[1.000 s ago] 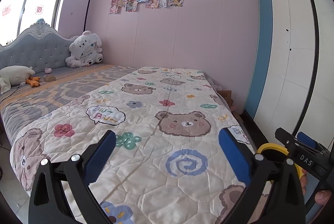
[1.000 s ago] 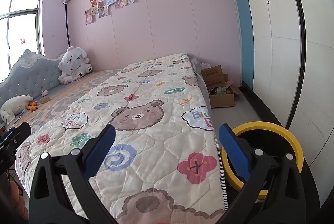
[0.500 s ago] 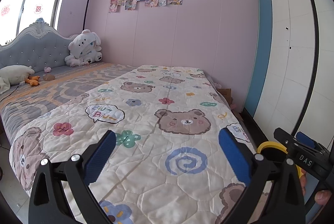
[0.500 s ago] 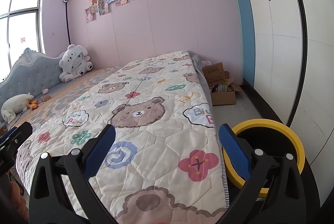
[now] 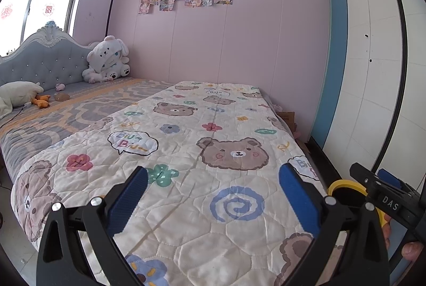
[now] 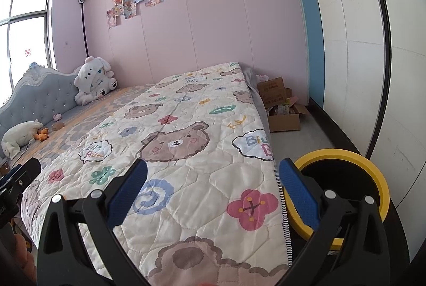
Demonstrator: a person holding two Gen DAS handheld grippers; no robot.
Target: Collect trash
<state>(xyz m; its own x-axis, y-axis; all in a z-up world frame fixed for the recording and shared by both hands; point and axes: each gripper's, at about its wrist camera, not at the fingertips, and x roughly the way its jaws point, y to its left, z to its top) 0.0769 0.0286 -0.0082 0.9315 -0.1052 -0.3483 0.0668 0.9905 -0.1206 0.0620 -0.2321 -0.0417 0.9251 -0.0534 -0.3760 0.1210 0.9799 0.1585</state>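
My left gripper [image 5: 213,195] hangs open over the foot of a bed, nothing between its blue pads. My right gripper [image 6: 213,187] is open too and holds nothing, above the quilt's right corner. A black bin with a yellow rim [image 6: 372,174] stands on the floor beside the bed, just behind the right finger; its rim [image 5: 343,184] also shows in the left wrist view. Far off by the headboard lie a brownish lump [image 5: 61,96] and a small pink thing [image 5: 60,86], too small to identify.
A bear-print quilt [image 5: 213,131] covers the bed. Plush toys [image 5: 107,59] sit against the grey headboard [image 5: 48,59]. An open cardboard box [image 6: 282,121] sits on the floor past the bed. A white wardrobe [image 6: 359,59] lines the right wall. A hand [image 5: 410,248] holds the right gripper.
Almost nothing: both views drift very slightly, and both grippers stay open above the bed's foot.
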